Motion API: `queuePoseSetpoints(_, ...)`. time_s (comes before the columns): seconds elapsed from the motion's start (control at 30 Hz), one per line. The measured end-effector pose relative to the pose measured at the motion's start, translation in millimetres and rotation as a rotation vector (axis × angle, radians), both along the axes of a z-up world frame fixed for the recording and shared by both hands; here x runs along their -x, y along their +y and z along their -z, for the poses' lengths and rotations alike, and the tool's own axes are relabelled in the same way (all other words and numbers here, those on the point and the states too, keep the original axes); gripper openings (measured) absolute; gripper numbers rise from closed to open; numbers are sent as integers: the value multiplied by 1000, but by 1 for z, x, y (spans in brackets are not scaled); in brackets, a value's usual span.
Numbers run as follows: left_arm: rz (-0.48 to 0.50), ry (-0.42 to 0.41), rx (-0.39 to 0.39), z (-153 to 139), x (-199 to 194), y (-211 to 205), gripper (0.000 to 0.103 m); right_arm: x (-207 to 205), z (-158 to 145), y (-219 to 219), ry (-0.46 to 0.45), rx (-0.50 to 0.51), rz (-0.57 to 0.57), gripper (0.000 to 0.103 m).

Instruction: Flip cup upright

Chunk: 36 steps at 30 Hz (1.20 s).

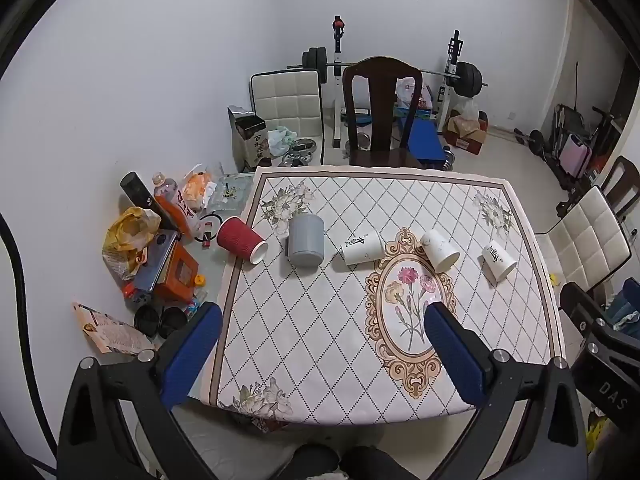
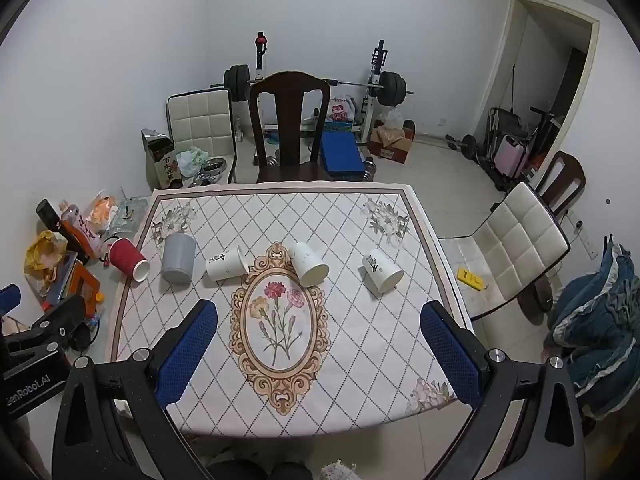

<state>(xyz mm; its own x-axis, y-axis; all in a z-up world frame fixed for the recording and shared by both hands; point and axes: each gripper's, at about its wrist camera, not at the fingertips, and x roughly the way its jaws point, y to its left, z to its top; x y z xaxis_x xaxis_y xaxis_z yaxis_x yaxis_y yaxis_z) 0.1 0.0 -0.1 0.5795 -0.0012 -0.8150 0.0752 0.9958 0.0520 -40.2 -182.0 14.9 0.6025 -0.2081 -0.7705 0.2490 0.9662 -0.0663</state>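
Several cups lie on their sides in a row across the patterned tablecloth [image 1: 320, 340]. From the left they are a red ribbed paper cup [image 1: 240, 242] [image 2: 128, 261], a grey cup [image 1: 306, 240] [image 2: 179, 257], a white printed cup [image 1: 362, 247] [image 2: 226, 264], a plain white cup [image 1: 439, 250] [image 2: 308, 263], and another white printed cup [image 1: 498, 261] [image 2: 382, 274]. My left gripper [image 1: 322, 322] is open and empty above the near part of the table. My right gripper [image 2: 318, 318] is open and empty, likewise short of the cups.
Clutter sits left of the cloth: bottles [image 1: 172, 204], an orange box [image 1: 176, 274], bags. A dark wooden chair [image 1: 382, 116] stands at the far edge, a white padded chair [image 2: 516, 252] to the right. Weight bench and barbell [image 2: 320, 84] stand by the back wall.
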Motion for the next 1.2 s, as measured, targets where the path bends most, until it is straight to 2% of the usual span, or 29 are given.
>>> queuePoseSetpoints(0.5,2,1,1,-1,1,-1,103,0,-3,1,1,2,1,103)
queuePoseSetpoints(0.77,4,2,4,-1,1,0,103,-1,11,-5,0,10,1,103)
queuePoseSetpoints(1.2,3,1,5,-1,1,0,103,0,3,-9,0,18,-1,103)
